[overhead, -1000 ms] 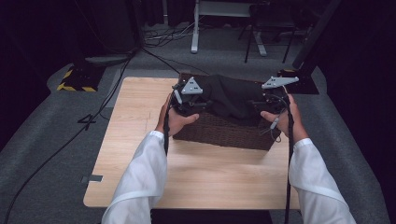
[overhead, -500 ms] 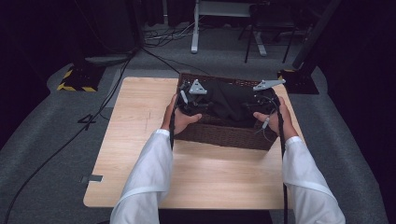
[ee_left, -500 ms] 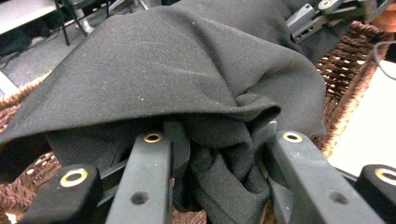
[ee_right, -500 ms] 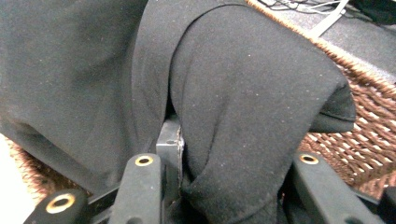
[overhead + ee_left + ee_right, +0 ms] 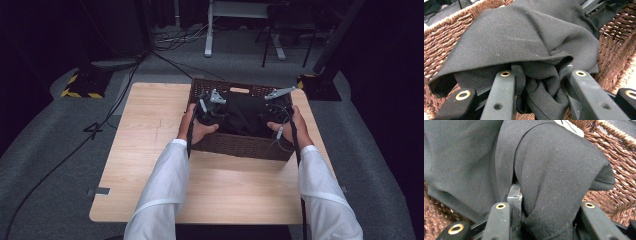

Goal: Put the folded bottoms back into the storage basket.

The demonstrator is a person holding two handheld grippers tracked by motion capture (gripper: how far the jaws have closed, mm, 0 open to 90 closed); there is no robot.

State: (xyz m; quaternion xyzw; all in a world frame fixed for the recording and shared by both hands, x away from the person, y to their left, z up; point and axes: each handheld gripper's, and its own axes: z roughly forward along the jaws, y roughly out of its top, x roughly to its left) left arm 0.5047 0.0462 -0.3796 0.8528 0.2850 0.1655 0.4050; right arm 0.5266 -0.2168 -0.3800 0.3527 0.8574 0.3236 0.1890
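A black cloth (image 5: 242,114) lies folded inside a brown wicker basket (image 5: 240,145) at the middle back of the wooden table. My left gripper (image 5: 207,111) grips the cloth's left end; in the left gripper view its jaws are shut on a bunched fold of the black cloth (image 5: 541,85) above the basket's weave (image 5: 446,37). My right gripper (image 5: 272,112) holds the cloth's right end. In the right gripper view a thick fold of the cloth (image 5: 549,185) is pinched between the jaws, with the basket wall (image 5: 614,152) beside it.
The light wooden table (image 5: 150,145) has bare surface left of and in front of the basket. Grey carpet, cables and dark stands (image 5: 320,80) surround the table. White-sleeved forearms (image 5: 165,190) reach in from the bottom.
Both hands have come down and toward the near side with the cloth, lowering it from above the basket into it. The basket's far rim now shows behind the cloth.
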